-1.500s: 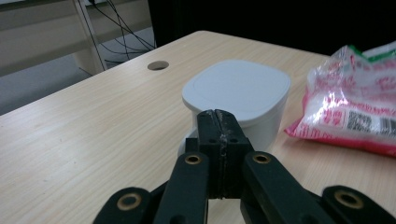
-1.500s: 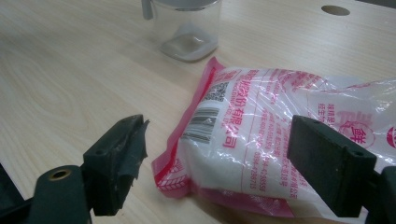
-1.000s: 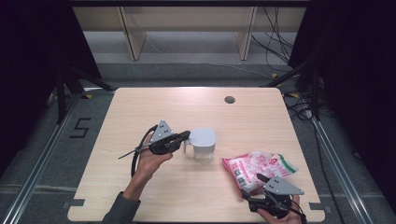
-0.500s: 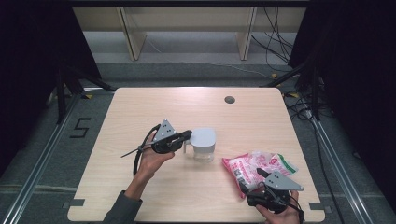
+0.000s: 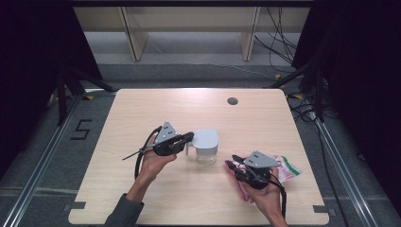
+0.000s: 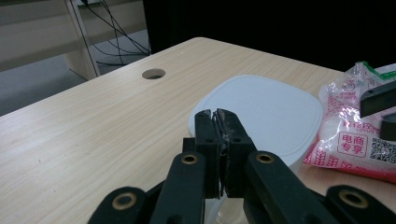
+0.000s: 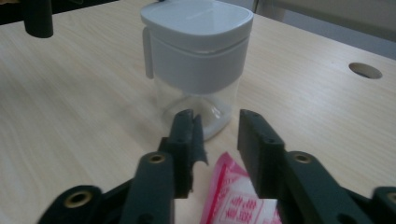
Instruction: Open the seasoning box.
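Even overhead light (dark surroundings)

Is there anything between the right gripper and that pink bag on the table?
Nothing visible. The right gripper has its jaws open just above the near end of the pink bag. The white-lidded jar stands farther along the table, beyond the bag, not between them.

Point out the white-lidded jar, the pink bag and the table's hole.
jar (image 7: 198, 51), right gripper view, lid side.
pink bag (image 6: 348, 123), left gripper view, printed front.
hole (image 5: 232, 100), high view, centre.
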A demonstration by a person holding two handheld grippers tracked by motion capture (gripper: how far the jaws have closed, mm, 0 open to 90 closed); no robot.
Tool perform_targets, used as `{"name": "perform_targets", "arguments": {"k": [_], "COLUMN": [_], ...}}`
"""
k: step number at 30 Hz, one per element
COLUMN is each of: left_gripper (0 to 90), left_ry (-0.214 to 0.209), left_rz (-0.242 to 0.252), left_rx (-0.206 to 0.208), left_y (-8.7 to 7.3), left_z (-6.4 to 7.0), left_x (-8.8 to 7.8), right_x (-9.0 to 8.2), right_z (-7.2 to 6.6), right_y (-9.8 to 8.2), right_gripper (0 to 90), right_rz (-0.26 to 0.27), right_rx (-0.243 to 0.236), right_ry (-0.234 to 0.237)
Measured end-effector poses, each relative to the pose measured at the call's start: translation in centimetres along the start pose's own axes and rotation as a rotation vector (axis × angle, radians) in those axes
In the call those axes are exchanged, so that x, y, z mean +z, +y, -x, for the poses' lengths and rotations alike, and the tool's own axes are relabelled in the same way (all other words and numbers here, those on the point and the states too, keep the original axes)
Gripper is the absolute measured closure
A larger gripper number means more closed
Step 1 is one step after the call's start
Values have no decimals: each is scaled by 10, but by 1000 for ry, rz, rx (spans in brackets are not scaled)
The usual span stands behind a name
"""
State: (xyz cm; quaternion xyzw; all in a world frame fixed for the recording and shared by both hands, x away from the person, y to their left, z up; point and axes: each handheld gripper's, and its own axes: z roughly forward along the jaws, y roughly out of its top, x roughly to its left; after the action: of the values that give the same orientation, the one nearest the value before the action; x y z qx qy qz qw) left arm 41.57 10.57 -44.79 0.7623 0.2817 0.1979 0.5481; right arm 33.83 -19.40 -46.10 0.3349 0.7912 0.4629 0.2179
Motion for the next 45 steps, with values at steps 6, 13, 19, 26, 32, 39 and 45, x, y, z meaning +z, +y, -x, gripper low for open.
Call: {"name": "perform_targets", "arguments": {"k": [6, 13, 19, 26, 32, 39, 45], "left_gripper": [865, 869, 868, 867, 864, 833, 694], "left_ry": [-1, -6, -7, -3, -3, -5, -4], "left_rz": [4, 5, 6, 2, 5, 8, 16], "left_rx": [-11, -4, -13, -5, -15, -12, -15], "left_y": [-1, -1, -2, -3, -3, -2, 3], "left_z": [-1, -2, -3, -5, -5, -7, -10], "left_x": [0, -1, -1, -1, -2, -5, -23], "right_x": [17, 26, 33, 38, 39, 40, 44], "right_z": [7, 10, 10, 9, 8, 8, 8], "right_y": [9, 19, 25, 29, 34, 41, 44], "right_gripper": [867, 900, 900, 900, 900, 900, 900], "right_rz": [1, 35, 36, 37, 25, 41, 51], "right_rx": [-11, -17, 21, 24, 26, 13, 19], "right_ry": [-9, 23, 48, 63, 69, 69, 71]}}
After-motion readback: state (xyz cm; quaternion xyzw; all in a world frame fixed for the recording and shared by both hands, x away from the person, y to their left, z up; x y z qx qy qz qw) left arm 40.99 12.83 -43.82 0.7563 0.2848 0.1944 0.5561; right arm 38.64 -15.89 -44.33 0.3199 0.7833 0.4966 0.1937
